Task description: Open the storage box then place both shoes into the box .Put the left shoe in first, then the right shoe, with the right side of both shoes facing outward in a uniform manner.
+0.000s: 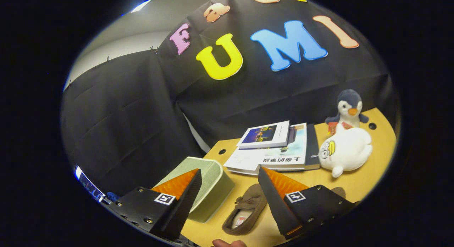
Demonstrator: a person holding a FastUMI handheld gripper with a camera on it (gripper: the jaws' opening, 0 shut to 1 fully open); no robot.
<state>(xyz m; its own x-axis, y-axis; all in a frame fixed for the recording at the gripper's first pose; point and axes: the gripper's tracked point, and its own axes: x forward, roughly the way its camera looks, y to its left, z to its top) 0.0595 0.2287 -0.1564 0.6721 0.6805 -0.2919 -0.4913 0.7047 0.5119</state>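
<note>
The claw (230, 190) hangs above the wooden desk (358, 183) with its two fingers spread wide apart and nothing held between them. Between the fingers, lying on the desk, is a brown slipper-style shoe (244, 213), its opening facing up and its toe pointing away from the claw. Part of a second brown shoe (339, 192) peeks out just behind the right finger. Behind the left finger sits the pale green storage box (209, 186), lid closed, partly hidden by that finger. Beyond the fingers lies a stack of books (273, 147), and further right of those a white plush toy (345, 151) rests on the desk with a plush penguin (349, 108) standing just behind it. A fingertip (228, 243) of a person shows at the very near side of the desk, below the shoe.
</note>
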